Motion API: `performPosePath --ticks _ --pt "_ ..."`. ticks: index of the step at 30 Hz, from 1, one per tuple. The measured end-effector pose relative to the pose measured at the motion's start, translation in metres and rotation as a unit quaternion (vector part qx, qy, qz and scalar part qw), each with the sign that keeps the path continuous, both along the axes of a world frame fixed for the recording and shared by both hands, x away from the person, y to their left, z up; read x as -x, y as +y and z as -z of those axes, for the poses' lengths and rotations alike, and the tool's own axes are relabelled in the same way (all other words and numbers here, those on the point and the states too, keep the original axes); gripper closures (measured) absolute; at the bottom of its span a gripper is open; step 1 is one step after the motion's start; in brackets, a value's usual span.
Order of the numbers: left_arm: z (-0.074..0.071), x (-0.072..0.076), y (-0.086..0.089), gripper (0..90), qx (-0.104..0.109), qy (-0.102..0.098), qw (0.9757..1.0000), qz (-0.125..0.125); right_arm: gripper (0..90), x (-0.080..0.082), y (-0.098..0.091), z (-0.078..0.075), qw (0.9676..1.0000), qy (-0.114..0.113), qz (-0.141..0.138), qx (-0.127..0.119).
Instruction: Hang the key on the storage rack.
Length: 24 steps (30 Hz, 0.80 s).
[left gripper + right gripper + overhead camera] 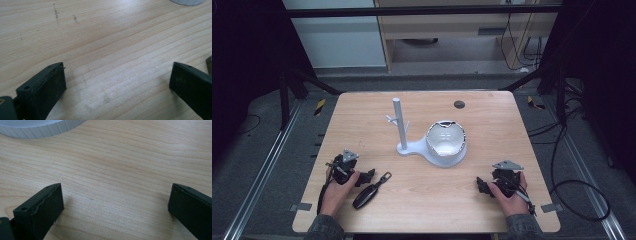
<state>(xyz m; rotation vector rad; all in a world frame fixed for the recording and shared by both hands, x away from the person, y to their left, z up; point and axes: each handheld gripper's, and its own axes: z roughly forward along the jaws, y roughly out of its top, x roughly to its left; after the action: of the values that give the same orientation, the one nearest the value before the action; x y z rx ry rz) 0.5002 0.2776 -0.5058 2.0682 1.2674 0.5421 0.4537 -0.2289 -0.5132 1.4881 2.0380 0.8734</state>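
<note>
Grippers rest low on the pale wooden counter [422,200], both wide open and empty. Your left gripper [366,176] sits just beside the black car key fob with its loop strap [371,192]; turn toward it and straddle its body squarely before closing.

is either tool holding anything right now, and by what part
Nothing is held. The left tool and right tool both rest open on the table, bare wood between their jaws; the key fob lies untouched.

Left tool [117,80], jaws wide apart over bare wooden table [105,50], white base edge [186,2] far off.
</note>
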Motion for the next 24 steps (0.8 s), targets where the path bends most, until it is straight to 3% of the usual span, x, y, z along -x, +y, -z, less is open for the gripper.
performPosePath --ticks 3,4,8,9,10,12,13,14,15,16,17,18,20,21,22,24 --pt "-0.007 0.0 0.0 5.9 -0.002 0.011 0.9999 0.005 0.5 0.0 0.0 0.0 1.0 0.0 -0.001 0.0" --pt "-0.019 0.003 -0.003 5.8 -0.024 0.021 0.9994 0.016 0.5 0.0 0.0 0.0 1.0 0.0 -0.001 0.0" --pt "-0.05 0.012 -0.014 5.8 -0.077 0.038 0.9955 0.039 0.5 0.0 0.0 0.0 1.0 0.0 -0.001 0.0" --pt "-0.05 0.012 -0.014 5.7 -0.077 0.038 0.9955 0.039 0.5 0.0 0.0 0.0 1.0 0.0 -0.001 0.0" --pt "-0.063 0.016 -0.02 5.6 -0.105 0.048 0.992 0.052 0.5 0.0 0.0 0.0 1.0 0.0 -0.001 0.0" --pt "-0.073 0.019 -0.025 5.7 -0.123 0.058 0.9886 0.065 0.5 0.0 0.0 0.0 1.0 0.0 -0.001 0.0" --pt "-0.073 0.019 -0.025 5.6 -0.123 0.058 0.9886 0.065 0.5 0.0 0.0 0.0 1.0 0.0 -0.001 0.0" --pt "-0.078 0.022 -0.03 5.9 -0.132 0.072 0.9854 0.079 0.5 0.0 0.0 0.0 1.0 0.0 -0.001 0.0" --pt "-0.078 0.022 -0.03 6.4 -0.132 0.072 0.9854 0.079 0.5 0.0 0.0 0.0 1.0 0.0 -0.001 0.0" --pt "-0.079 0.025 -0.036 7.2 -0.138 0.091 0.9815 0.097 0.5 0.0 0.0 0.0 1.0 0.0 -0.001 0.0" --pt "-0.079 0.025 -0.036 7.4 -0.138 0.091 0.9815 0.097 0.5 0.0 0.0 0.0 1.0 0.0 -0.001 0.0" --pt "-0.079 0.028 -0.041 10.1 -0.14 0.109 0.9775 0.114 0.5 0.0 0.0 0.0 1.0 0.0 -0.001 0.0" --pt "-0.077 0.032 -0.045 13.9 -0.144 0.132 0.9718 0.132 0.5 0.0 0.0 0.0 1.0 0.0 -0.001 0.0" --pt "-0.077 0.032 -0.045 13.8 -0.144 0.132 0.9718 0.132 0.5 0.0 0.0 0.0 1.0 0.0 -0.001 0.0" --pt "-0.076 0.035 -0.048 13.5 -0.155 0.14 0.9684 0.136 0.5 0.0 0.0 0.0 1.0 0.0 -0.001 0.0" --pt "-0.076 0.036 -0.05 12.5 -0.156 0.144 0.9674 0.138 0.5 0.0 0.0 0.0 1.0 0.0 -0.001 0.0"
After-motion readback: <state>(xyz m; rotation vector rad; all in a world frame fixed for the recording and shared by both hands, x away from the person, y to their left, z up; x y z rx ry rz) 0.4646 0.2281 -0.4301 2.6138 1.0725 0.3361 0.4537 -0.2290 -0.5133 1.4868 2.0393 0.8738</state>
